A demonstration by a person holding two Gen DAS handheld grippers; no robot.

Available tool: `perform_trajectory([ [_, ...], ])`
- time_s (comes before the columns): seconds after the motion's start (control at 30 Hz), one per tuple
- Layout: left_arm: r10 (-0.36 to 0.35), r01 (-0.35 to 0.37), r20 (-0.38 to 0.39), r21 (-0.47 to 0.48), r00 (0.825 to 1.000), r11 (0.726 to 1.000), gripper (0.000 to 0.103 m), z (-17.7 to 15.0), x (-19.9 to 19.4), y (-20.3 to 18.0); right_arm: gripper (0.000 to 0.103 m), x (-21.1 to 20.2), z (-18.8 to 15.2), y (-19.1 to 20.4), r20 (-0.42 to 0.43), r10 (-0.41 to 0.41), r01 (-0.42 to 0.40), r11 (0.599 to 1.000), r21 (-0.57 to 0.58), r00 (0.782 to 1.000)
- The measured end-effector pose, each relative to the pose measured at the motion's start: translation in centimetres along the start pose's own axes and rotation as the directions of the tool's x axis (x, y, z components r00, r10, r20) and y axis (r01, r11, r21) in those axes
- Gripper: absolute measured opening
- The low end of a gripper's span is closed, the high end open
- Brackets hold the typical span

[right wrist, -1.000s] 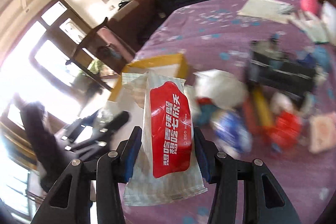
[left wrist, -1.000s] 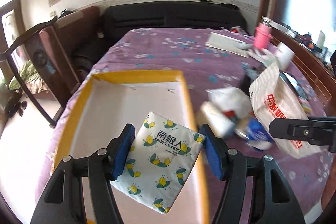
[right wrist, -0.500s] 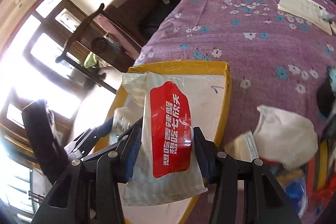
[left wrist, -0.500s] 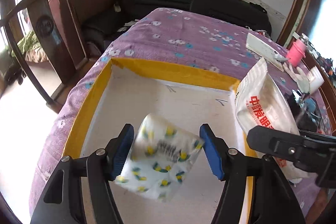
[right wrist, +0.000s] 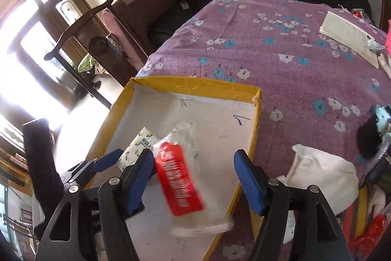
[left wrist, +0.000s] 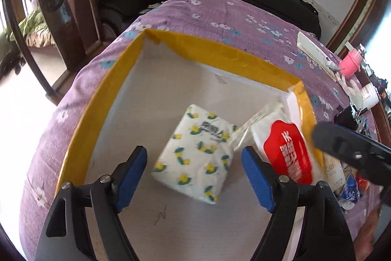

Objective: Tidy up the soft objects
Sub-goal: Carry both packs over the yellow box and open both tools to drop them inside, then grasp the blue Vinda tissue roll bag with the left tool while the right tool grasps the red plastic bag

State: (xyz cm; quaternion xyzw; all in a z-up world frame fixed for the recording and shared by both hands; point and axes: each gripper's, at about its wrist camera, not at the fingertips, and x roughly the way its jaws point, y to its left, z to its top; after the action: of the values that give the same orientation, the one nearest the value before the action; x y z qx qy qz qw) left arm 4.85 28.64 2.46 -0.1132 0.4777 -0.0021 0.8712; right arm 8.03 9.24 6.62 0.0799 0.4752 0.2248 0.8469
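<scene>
Both packs are lying released in the tray, the tissue pack mid-floor and the wipes pack against its right wall (blurred), while the left claw and right claw are gaping wide, holding nothing, so the next move is calling for a fresh pick from the pile on the bed.
</scene>
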Motion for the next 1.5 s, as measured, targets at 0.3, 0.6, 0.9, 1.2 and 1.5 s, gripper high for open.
perform_trajectory([
  [0.3,-0.031,0.029,0.04,0.062,0.999,0.998,0.079,-0.7,-2.1,-0.1,0.074,-9.3,-4.2,-5.8,0.106,-0.039,0.038,0.999,0.015,0.994],
  [0.6,-0.113,0.071,0.121,0.306,0.986,0.949,0.089,-2.6,-7.0,-10.7,0.081,-18.2,-10.7,-18.1,0.232,-0.263,0.212,0.952,0.222,0.937],
  [0.9,-0.168,0.147,0.009,0.443,0.986,0.885,0.089,-6.6,-4.4,-21.4,0.081,-18.6,-14.7,-24.0,0.202,-0.287,0.212,0.921,0.326,0.936],
  [1.2,-0.099,0.102,-0.033,0.509,0.995,0.854,0.089,-9.2,-0.8,-26.0,0.08,-17.0,-15.7,-26.5,0.22,-0.293,0.202,0.911,0.36,0.93],
  [1.5,-0.096,0.101,-0.037,0.541,0.995,0.835,0.076,-10.7,0.3,-27.1,0.08,-16.8,-16.1,-26.0,0.26,-0.362,0.269,0.904,0.331,0.895],
])
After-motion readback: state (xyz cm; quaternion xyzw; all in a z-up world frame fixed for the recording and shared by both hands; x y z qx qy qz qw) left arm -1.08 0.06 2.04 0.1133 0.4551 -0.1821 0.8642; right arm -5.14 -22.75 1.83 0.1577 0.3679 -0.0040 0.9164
